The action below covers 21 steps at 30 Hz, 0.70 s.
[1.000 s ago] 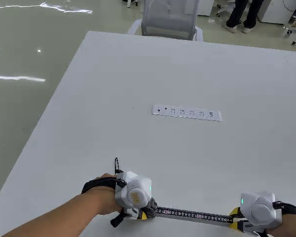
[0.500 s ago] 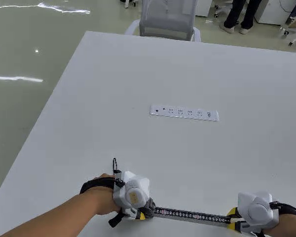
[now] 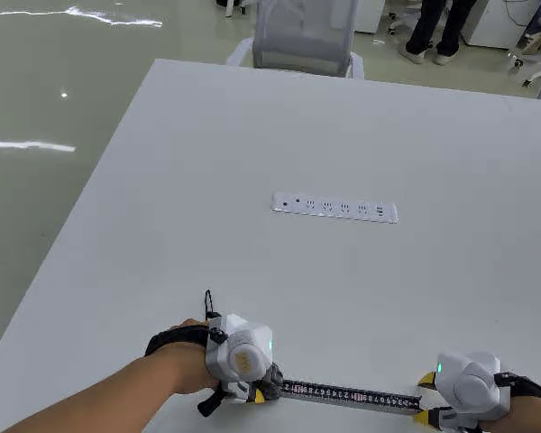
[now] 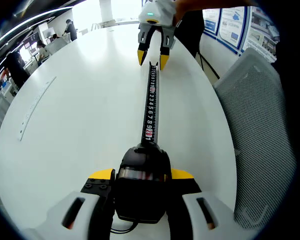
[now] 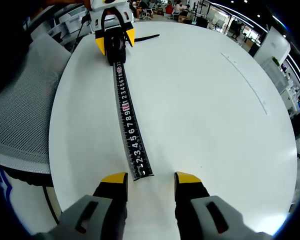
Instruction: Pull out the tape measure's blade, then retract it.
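— White worktop [image 3: 207, 162] all round, a power strip [image 3: 335, 207] lying flat in the middle of it and a grey chair [image 3: 307, 32] at the far edge. Where is the tape measure [image 3: 329, 392]?

— At the near edge. Its black case [image 4: 140, 185] sits on the worktop, clamped between the fingers [image 4: 102, 174] of the left gripper [image 4: 142, 175].

— And the blade [image 4: 150, 105]?

— Drawn out. It lies flat on the worktop, numbers up, and runs straight from the case towards the right gripper [image 5: 151, 179].

— Does the right gripper have the tip?

— No. Its yellow-tipped fingers [image 5: 114, 179] stand apart. The blade's end lies on the worktop just ahead of the gap, nearer one finger, and they are not closed on it.

— What does the head view show?

— Both grippers are low at the near edge, well apart, with the numbered blade stretched between them. A hand [image 3: 185, 356] wraps the left gripper's handle.
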Tool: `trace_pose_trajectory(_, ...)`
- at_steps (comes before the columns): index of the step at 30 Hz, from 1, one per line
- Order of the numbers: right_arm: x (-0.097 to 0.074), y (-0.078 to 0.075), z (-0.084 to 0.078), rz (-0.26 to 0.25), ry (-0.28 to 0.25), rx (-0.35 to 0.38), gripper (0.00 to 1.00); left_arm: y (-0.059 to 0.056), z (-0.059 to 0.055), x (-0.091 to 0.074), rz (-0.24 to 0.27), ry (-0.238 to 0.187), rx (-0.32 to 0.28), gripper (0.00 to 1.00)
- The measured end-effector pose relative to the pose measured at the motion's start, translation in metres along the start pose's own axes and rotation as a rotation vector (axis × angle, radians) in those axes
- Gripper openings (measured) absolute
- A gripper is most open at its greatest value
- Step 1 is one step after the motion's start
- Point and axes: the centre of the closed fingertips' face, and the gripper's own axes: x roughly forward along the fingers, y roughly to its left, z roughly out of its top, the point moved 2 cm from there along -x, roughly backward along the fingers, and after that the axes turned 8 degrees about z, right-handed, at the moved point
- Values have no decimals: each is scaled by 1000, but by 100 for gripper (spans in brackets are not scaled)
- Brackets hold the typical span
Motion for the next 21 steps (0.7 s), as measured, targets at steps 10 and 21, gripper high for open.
trace_pose_trajectory(10,-19,-9,-6,-118,-144,204,69,0,0,0,0,-1,3,36)
trace_pose_trajectory(21,-32,-4,-10,-230,-253,342,100,-1,1,0,4,0,2,36)
